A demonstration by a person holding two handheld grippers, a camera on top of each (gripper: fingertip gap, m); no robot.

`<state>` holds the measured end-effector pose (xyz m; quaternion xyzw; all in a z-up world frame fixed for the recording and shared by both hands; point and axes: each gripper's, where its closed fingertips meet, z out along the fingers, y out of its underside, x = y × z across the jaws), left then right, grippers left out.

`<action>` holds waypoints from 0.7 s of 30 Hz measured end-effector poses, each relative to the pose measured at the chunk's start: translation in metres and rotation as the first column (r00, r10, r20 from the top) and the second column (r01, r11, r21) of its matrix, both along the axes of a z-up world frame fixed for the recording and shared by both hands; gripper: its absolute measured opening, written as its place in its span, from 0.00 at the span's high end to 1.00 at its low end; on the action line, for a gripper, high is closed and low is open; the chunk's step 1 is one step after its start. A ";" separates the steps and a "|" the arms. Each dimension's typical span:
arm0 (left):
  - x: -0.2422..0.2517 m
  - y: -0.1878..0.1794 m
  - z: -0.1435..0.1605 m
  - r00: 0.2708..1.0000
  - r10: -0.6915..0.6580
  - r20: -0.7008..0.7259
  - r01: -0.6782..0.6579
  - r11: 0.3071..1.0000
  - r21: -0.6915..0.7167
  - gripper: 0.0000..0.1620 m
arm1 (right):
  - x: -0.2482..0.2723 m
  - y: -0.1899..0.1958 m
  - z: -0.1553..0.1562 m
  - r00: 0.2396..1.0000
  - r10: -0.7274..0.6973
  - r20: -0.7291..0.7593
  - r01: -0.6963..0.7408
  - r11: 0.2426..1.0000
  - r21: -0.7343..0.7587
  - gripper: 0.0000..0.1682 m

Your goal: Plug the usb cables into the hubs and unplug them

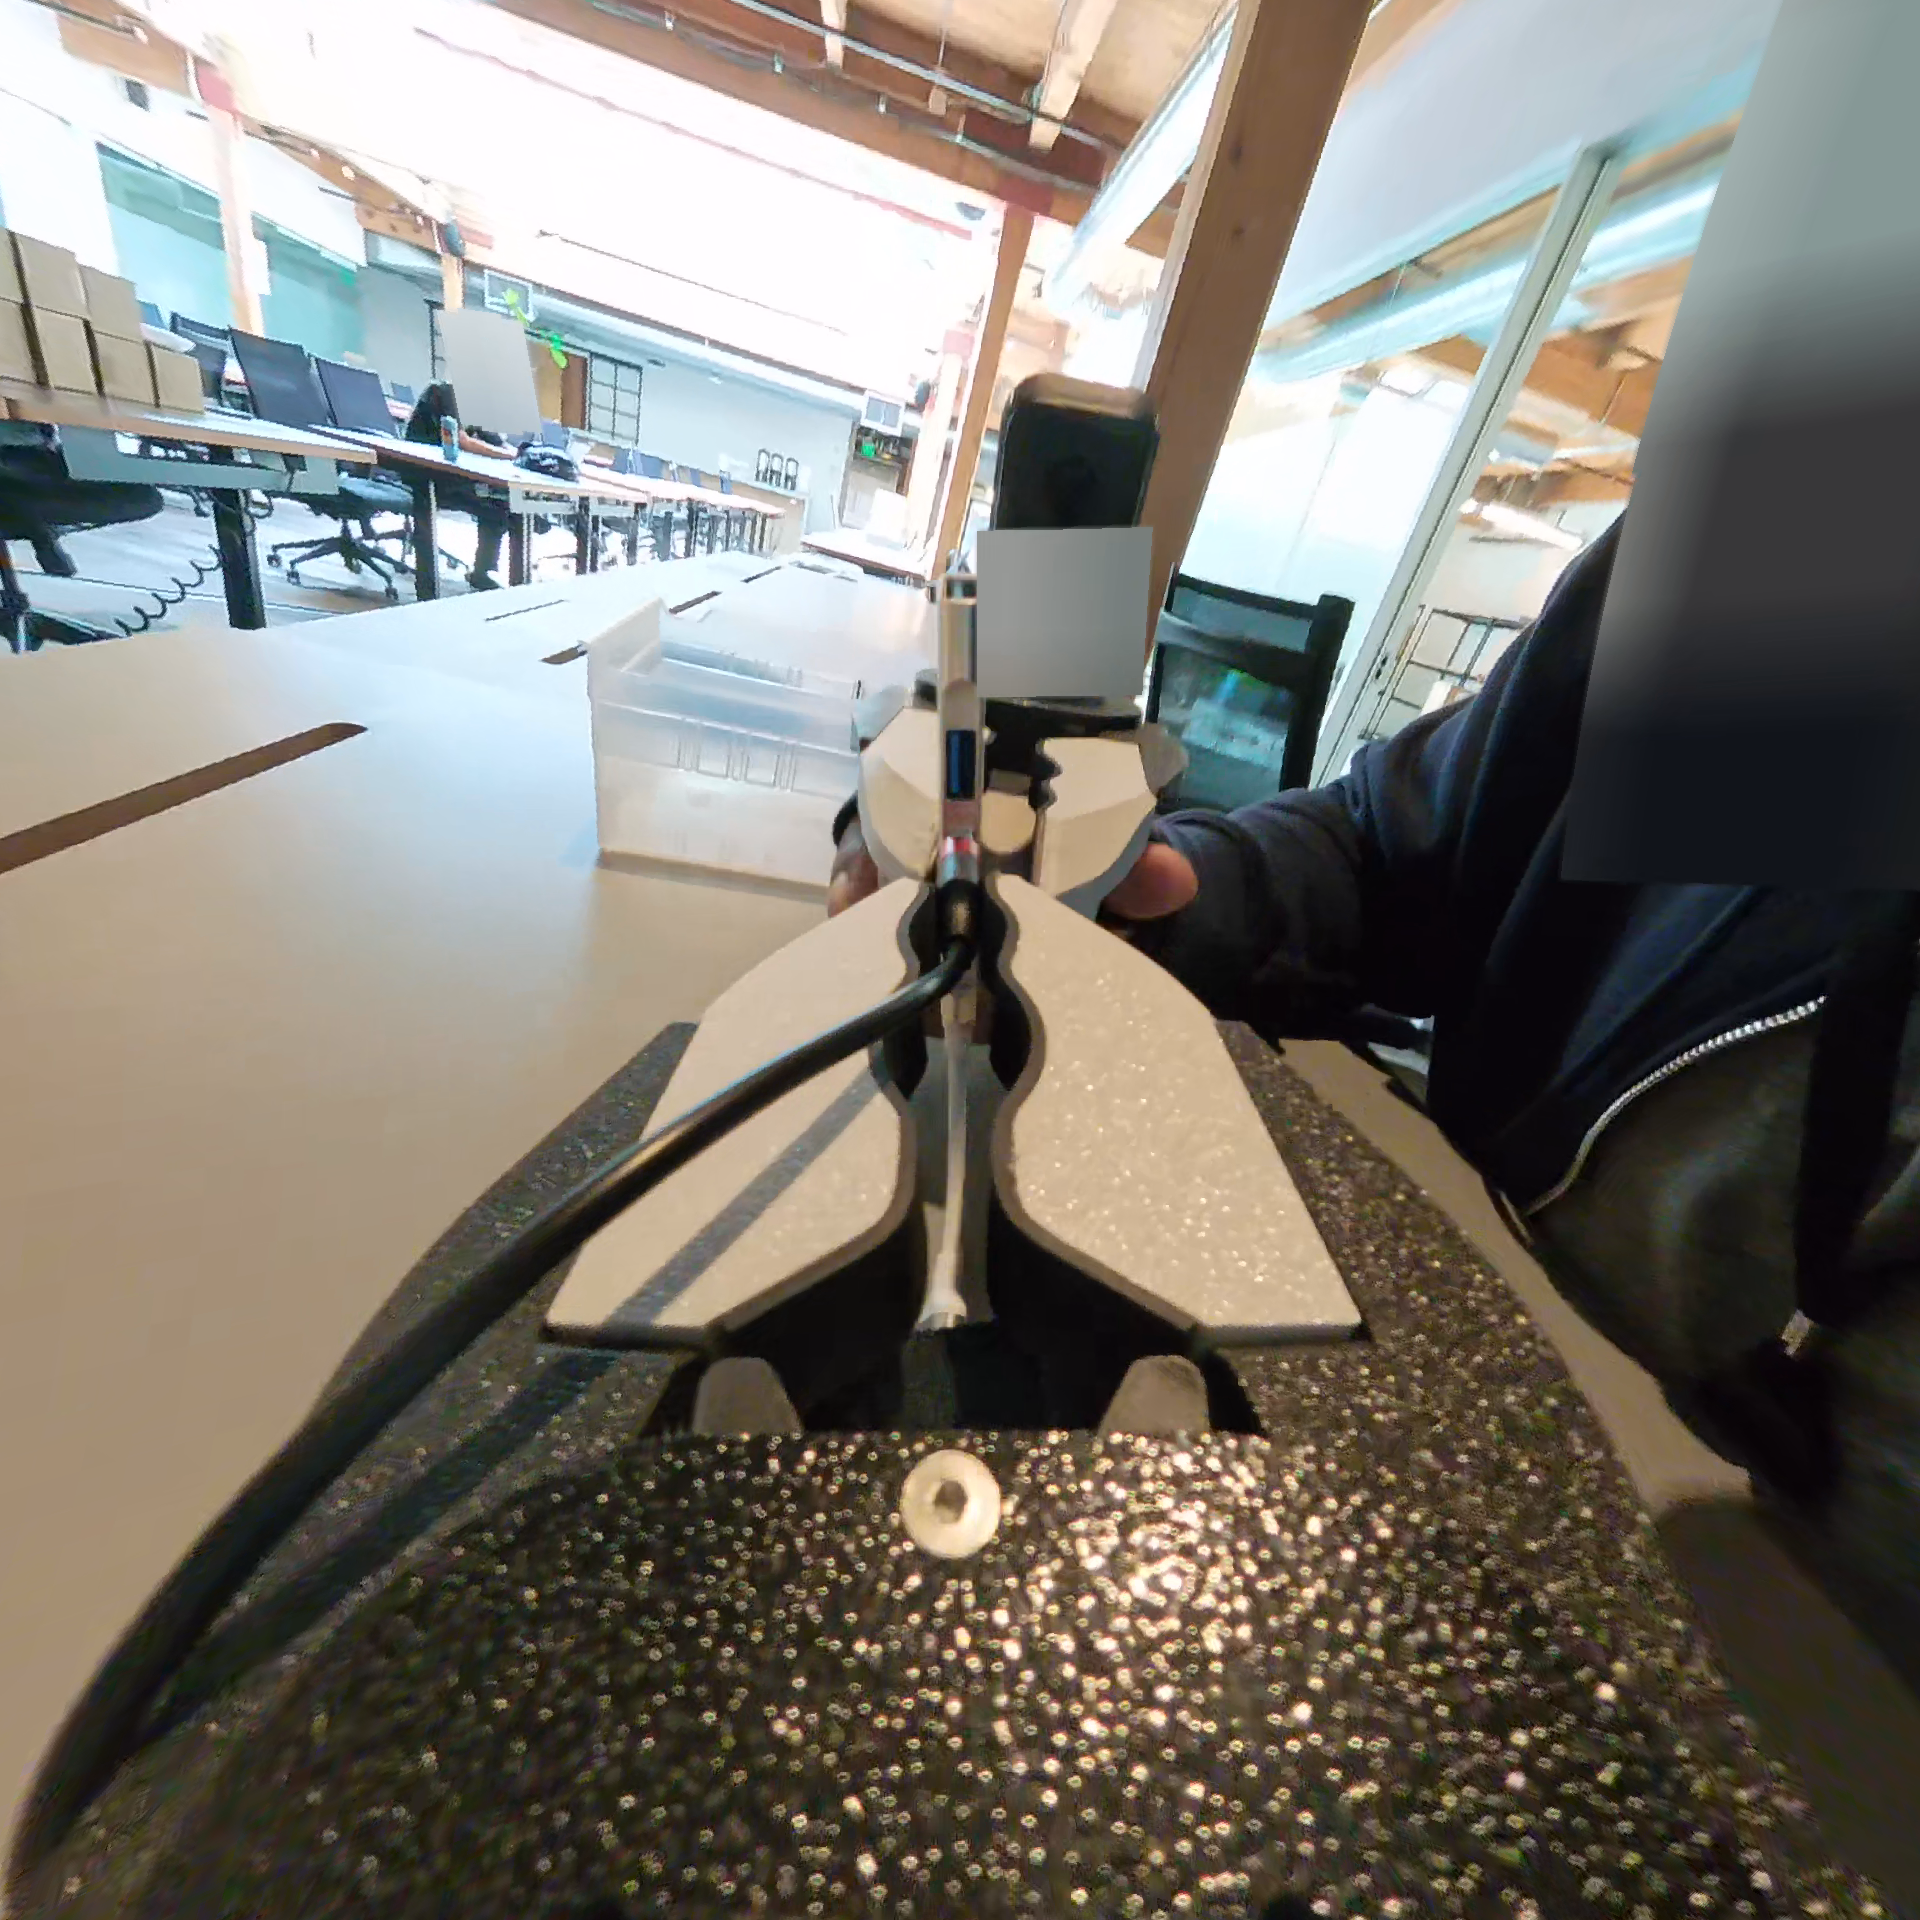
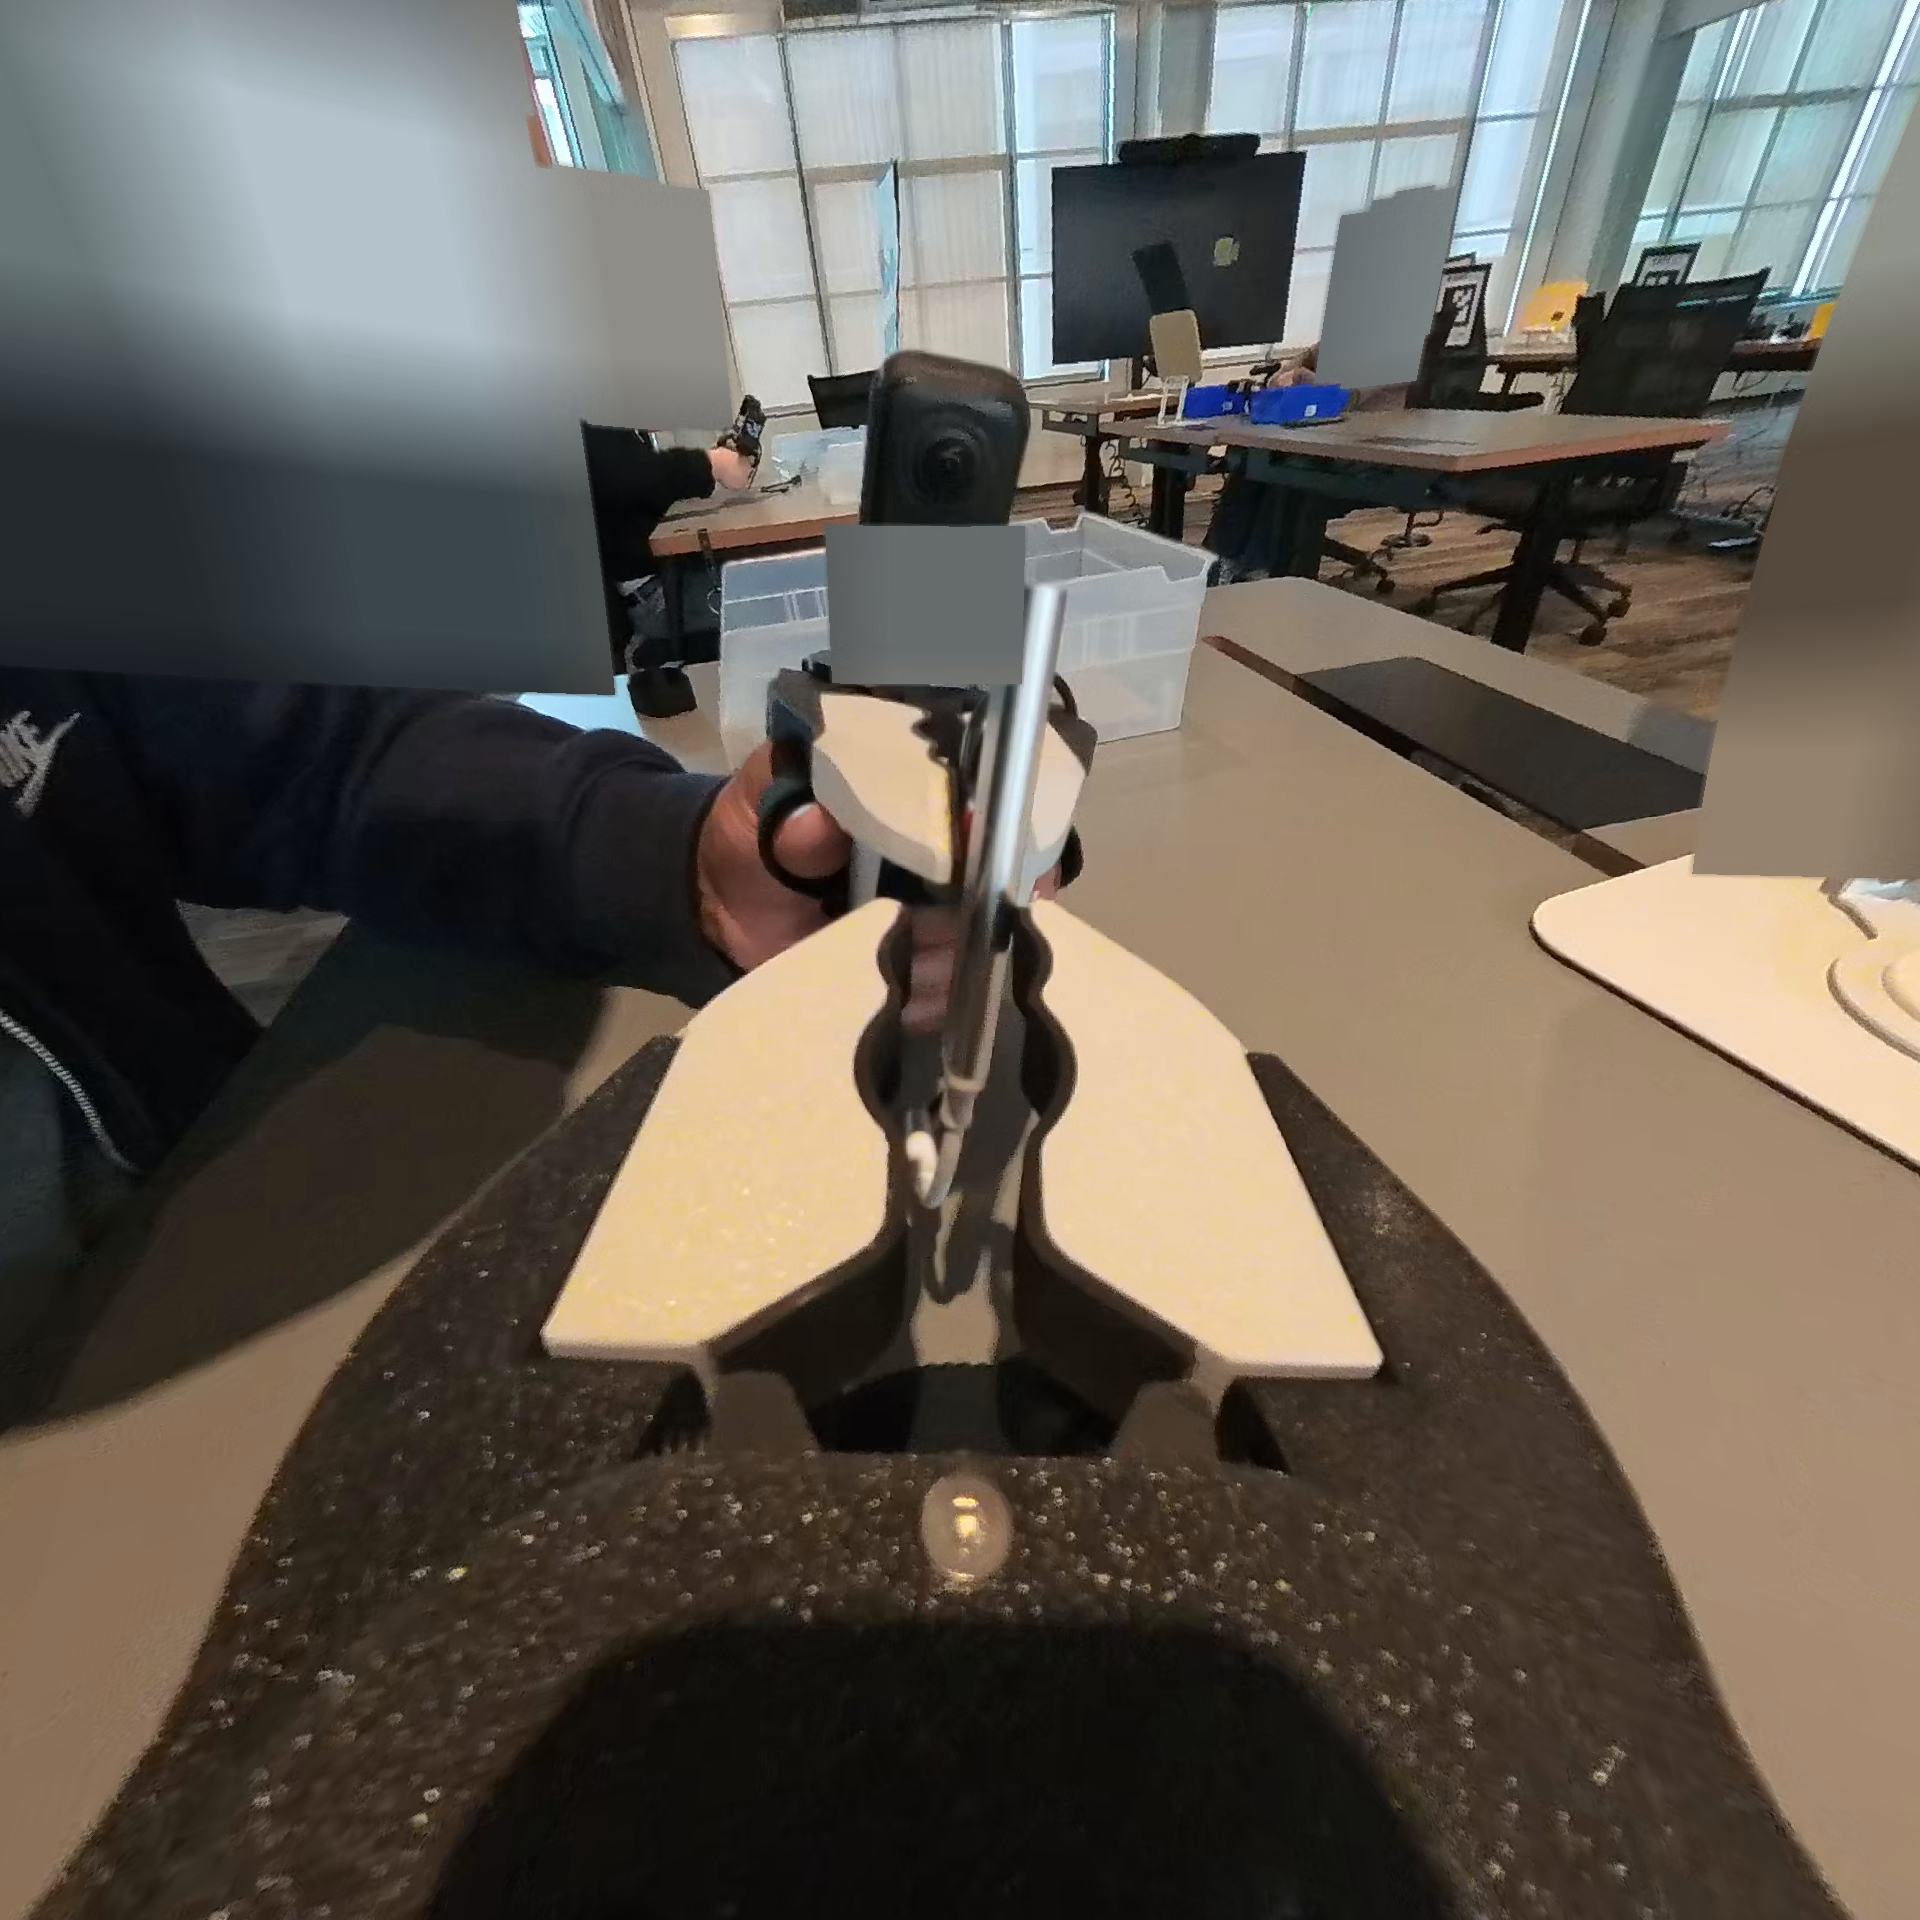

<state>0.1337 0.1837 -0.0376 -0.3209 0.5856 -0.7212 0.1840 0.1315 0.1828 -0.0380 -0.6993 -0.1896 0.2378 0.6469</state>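
Above the grey table (image 1: 312,935), the 2 handheld grippers face each other, tips nearly meeting. The left gripper (image 1: 961,925) has its pale fingers (image 1: 810,1122) pressed in on the black plug of a black USB cable (image 1: 665,1132), which curves away to the left over the finger and the gripper's dark body. The plug's metal end sits at the lower end of a slim silver hub (image 1: 958,727), held upright and edge-on, with 1 blue port showing on its narrow side. A thin white cord (image 1: 951,1174) hangs from the hub down between the fingers. The right gripper (image 2: 961,935) pinches that same hub (image 2: 1013,769) from the opposite side. Behind them stands a clear plastic bin (image 1: 717,748). A dark sleeve (image 1: 1455,883) reaches in from the side.
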 end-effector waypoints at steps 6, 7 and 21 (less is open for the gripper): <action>0.000 -0.011 -0.012 0.999 -0.036 -0.030 0.039 0.996 0.083 0.96 | 0.000 0.001 -0.001 1.000 -0.010 -0.007 0.010 1.000 -0.019 0.89; 0.000 -0.012 -0.013 0.999 -0.037 -0.027 0.040 0.995 0.096 0.96 | 0.000 0.001 -0.003 1.000 -0.006 -0.010 0.006 1.000 -0.027 0.88; -0.002 -0.012 -0.001 0.999 0.000 0.040 0.001 1.000 -0.021 0.96 | -0.002 -0.002 0.007 0.976 0.015 -0.216 -0.007 0.999 0.040 0.96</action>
